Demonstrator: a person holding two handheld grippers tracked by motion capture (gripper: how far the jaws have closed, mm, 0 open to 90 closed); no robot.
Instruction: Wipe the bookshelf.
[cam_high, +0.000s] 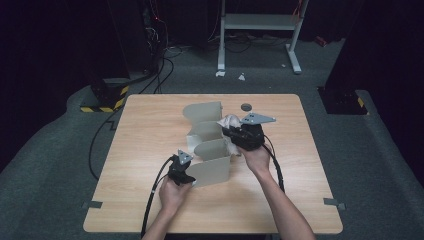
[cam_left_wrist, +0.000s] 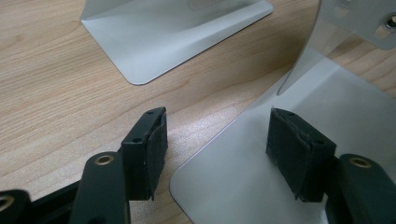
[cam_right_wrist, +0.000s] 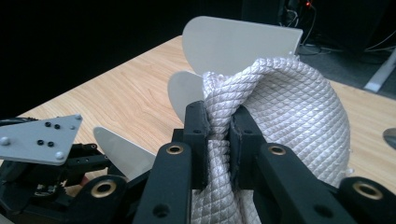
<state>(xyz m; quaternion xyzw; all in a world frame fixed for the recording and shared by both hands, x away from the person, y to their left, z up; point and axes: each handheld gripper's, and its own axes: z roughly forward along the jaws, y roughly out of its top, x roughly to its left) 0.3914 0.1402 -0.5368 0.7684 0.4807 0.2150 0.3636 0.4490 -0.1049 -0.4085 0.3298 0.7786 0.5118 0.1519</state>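
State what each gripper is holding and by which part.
The right gripper pinches a white quilted cloth by a gathered fold between its fingers. The left gripper holds nothing: its open fingers straddle the edge of a grey bookend base.

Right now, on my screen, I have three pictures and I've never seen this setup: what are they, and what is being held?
There is no robot: a person holds hand tongs in each hand. The high view looks down on a wooden table; each of the other two looks along one tool's black jaws. On the table stands a grey divider rack of curved panels. The right tongs are shut on a white quilted cloth, lifted above the rack. The left tongs are open, one jaw resting on the rack's base plate.
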